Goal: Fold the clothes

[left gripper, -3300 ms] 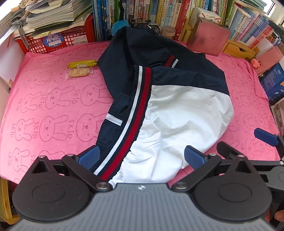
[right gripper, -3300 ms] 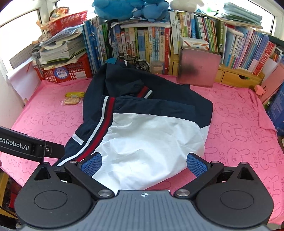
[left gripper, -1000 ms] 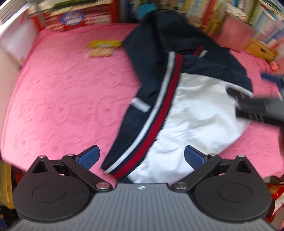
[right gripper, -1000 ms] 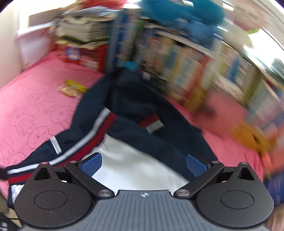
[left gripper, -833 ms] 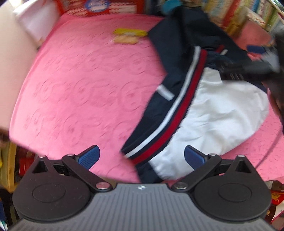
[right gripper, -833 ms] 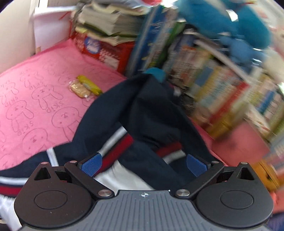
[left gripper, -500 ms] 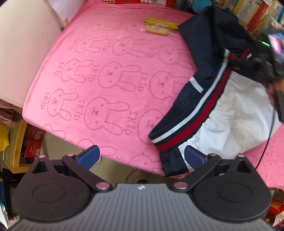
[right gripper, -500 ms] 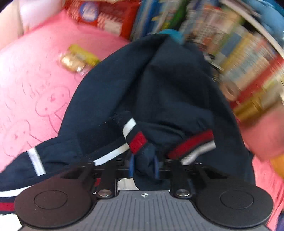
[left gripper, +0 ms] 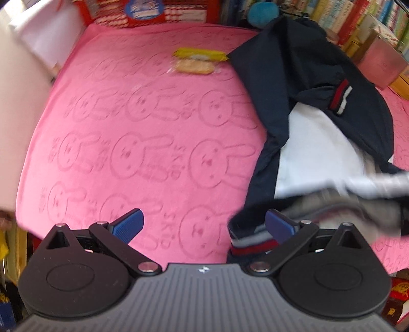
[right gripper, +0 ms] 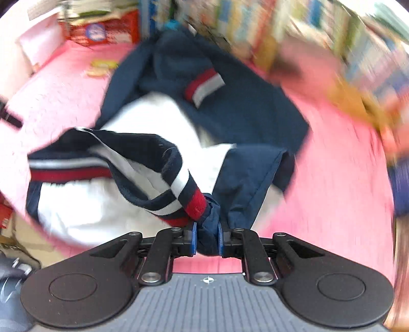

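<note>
A pink towel (left gripper: 133, 122) embossed with rabbits and the word "SKIP" covers the whole surface. Toward its far edge lies a yellow snack packet (left gripper: 199, 54), with a clear-wrapped biscuit (left gripper: 194, 67) just beside it on the near side. Beyond the towel's far edge stands a red mesh basket (left gripper: 163, 12) bearing a round blue label, with a row of books (left gripper: 358, 15) and a pink box (left gripper: 381, 61) beyond the far right corner.
</note>
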The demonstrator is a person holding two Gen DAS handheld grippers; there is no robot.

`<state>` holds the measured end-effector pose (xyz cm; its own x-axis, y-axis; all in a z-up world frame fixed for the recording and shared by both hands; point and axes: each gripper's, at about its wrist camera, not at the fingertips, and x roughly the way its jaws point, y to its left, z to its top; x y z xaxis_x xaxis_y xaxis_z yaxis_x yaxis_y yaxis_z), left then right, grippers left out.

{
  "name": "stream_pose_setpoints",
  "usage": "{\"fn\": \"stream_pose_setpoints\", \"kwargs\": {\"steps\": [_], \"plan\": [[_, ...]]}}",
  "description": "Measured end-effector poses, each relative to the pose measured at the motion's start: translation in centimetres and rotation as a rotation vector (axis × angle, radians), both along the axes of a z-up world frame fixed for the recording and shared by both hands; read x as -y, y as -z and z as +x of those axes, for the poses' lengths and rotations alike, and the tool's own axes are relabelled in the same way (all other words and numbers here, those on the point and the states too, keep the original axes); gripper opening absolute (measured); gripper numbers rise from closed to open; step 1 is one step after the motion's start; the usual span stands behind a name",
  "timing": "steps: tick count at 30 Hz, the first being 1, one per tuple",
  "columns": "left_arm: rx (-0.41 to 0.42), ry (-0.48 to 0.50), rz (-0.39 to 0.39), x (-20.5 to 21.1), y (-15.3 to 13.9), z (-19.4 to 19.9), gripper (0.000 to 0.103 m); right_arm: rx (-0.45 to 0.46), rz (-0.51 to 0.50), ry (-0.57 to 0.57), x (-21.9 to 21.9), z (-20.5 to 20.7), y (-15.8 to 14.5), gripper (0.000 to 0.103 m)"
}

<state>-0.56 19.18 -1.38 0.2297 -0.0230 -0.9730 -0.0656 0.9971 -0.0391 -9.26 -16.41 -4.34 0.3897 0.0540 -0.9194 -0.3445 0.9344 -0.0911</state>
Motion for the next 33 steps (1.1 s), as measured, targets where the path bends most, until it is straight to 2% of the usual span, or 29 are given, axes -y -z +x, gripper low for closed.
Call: {"fn": "stream_pose_setpoints", "kwargs": {"steps": [5,6,8,9,10,14,16,18,20,22,23,25,26,27,29,31,33], "plan": [[-0.006,0.109,0.0,1.6,1.6,1.3,0.102,-0.103,-0.002,0.124,2.9,-6.0,0.6,0.02],[-0.012,0.131,-0.001,2.1,2.0,1.4,0.102,-0.118,-0.004,0.147,3.2,-6.9,0.8,0.023],[-0.032,0.175,-0.008,3.0,3.0,1.4,0.102,-0.125,-0.007,0.197,3.7,-8.4,0.5,0.038],[-0.041,0.195,-0.011,3.5,3.4,1.4,0.102,-0.117,-0.026,0.221,3.8,-8.9,0.1,0.057],[-0.052,0.218,-0.012,4.0,4.0,1.3,0.102,-0.11,-0.045,0.245,4.0,-9.4,-0.3,0.069],[-0.097,0.31,-0.008,6.1,6.2,0.3,0.102,-0.051,-0.022,0.297,4.7,-10.7,-3.7,0.071],[-0.127,0.348,-0.002,7.1,7.4,-0.4,0.102,0.003,0.022,0.263,4.5,-10.0,-5.2,0.077],[-0.159,0.387,0.004,8.2,8.6,-1.2,0.102,0.063,0.022,0.212,3.2,-7.5,-5.5,0.085],[-0.185,0.411,-0.005,8.9,9.1,-2.3,0.102,0.093,0.01,0.176,1.9,-4.2,-4.2,0.087],[-0.209,0.433,-0.015,9.6,9.5,-3.4,0.102,0.096,-0.016,0.191,0.8,-0.5,-1.4,0.094],[-0.222,0.444,-0.02,10.0,9.7,-3.9,0.102,0.068,-0.027,0.223,1.0,1.1,0.3,0.091],[-0.247,0.464,-0.033,10.6,10.0,-5.1,0.102,0.003,-0.067,0.281,1.6,3.5,3.3,0.007],[-0.258,0.465,-0.053,10.7,9.9,-5.6,0.102,-0.023,-0.125,0.316,2.2,3.8,4.3,0.011],[-0.267,0.463,-0.076,10.8,9.7,-6.0,0.102,-0.041,-0.146,0.318,3.2,3.4,4.6,0.01],[-0.283,0.454,-0.12,10.8,9.4,-6.7,0.102,-0.084,-0.19,0.313,5.0,2.3,5.0,0.017],[-0.275,0.423,-0.14,10.6,8.7,-6.6,0.102,-0.126,-0.261,0.284,6.7,0.9,4.9,0.047],[-0.245,0.385,-0.138,10.2,7.8,-6.2,0.102,-0.105,-0.275,0.264,7.3,0.4,3.3,0.058]]}}
